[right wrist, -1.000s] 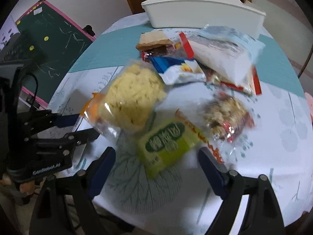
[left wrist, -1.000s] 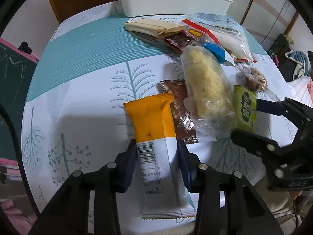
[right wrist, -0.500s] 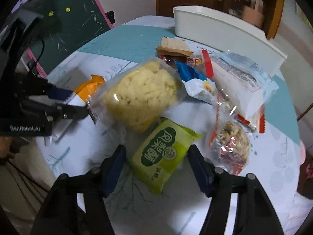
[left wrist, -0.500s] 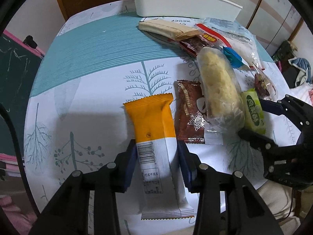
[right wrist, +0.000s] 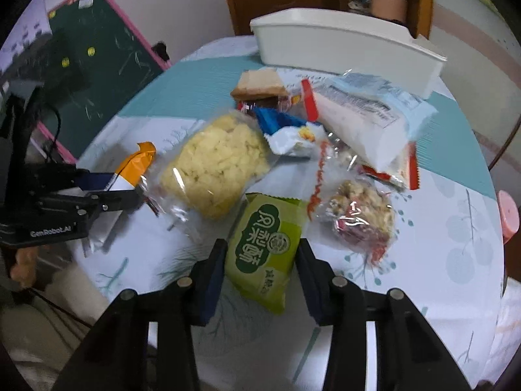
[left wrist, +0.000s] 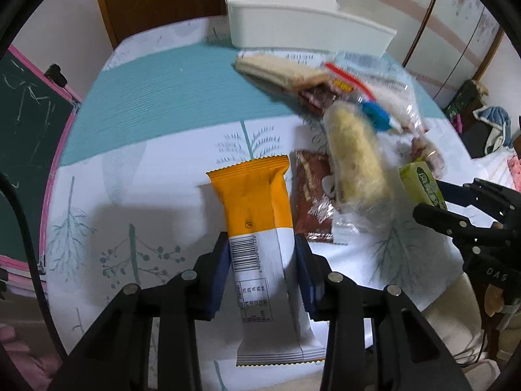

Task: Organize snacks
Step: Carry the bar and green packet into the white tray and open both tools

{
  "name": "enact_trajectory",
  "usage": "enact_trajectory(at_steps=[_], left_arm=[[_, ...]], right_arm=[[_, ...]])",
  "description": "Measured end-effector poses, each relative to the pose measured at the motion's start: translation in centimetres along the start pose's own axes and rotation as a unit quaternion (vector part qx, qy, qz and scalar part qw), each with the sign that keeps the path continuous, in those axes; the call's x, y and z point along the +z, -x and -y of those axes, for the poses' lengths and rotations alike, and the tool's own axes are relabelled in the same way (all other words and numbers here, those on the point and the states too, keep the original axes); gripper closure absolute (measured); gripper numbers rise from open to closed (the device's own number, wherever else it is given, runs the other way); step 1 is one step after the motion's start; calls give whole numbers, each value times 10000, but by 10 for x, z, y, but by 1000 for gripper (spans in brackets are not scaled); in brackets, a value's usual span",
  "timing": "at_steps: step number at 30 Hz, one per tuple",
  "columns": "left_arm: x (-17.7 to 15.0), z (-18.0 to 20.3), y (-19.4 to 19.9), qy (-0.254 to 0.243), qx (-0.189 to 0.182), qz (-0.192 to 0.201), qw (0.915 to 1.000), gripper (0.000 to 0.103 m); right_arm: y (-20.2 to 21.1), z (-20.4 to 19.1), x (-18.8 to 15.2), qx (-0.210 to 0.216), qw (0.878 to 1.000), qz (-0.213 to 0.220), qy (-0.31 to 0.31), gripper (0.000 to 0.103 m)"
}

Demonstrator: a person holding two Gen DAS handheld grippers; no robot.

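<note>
My left gripper is shut on an orange-and-white snack packet, gripped at its white barcode half, just above the tablecloth. The right wrist view shows that packet and the left gripper at the left. My right gripper is closing, and its pads press both sides of a green packet. From the left wrist view, the green packet sits tilted up between the right gripper's fingers. A long white bin stands at the table's far edge.
Loose snacks lie between me and the bin: a yellow puffed-snack bag, a brown packet, a clear-wrapped nut bar, a blue-and-white packet, a large white bag, a tan wafer pack. A chalkboard stands left of the round table.
The right jaws went from wide apart to closed on the green packet, which has tipped up off the cloth. The left gripper has risen a little, still holding the orange packet.
</note>
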State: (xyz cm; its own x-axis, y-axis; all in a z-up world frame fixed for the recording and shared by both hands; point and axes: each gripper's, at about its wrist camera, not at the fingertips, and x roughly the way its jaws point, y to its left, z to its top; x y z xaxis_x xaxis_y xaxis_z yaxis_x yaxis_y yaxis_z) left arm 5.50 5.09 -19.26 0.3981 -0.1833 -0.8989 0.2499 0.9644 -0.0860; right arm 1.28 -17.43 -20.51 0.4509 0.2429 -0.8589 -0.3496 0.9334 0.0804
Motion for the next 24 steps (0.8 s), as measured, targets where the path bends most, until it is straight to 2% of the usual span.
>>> enact_trajectory(at_steps=[5,9,13,16,20,24], left_arm=[[10,-1,30,67,-191,296,9994,66],[36,2,59,-1,-253,627,9977,66],[83,6,96,-233,-115,1144,9931,66],[126,12,121,-487,16,1477,9878,66],[185,23,143,-778,162,1776,9809,66],[240,36,157,-1003,338,2150,9709,65]], right_arm=[[35,-4,12,230,9989,411,-86,61],[68,-11,37,286,9958,865,47,61],[93,-9,74,132,9918,1268,119,61],[112,0,107,-134,9875,1566,149,61],[135,19,161,-504,9809,1879,53,61],[155,42,217,-675,9737,2170,-181,61]])
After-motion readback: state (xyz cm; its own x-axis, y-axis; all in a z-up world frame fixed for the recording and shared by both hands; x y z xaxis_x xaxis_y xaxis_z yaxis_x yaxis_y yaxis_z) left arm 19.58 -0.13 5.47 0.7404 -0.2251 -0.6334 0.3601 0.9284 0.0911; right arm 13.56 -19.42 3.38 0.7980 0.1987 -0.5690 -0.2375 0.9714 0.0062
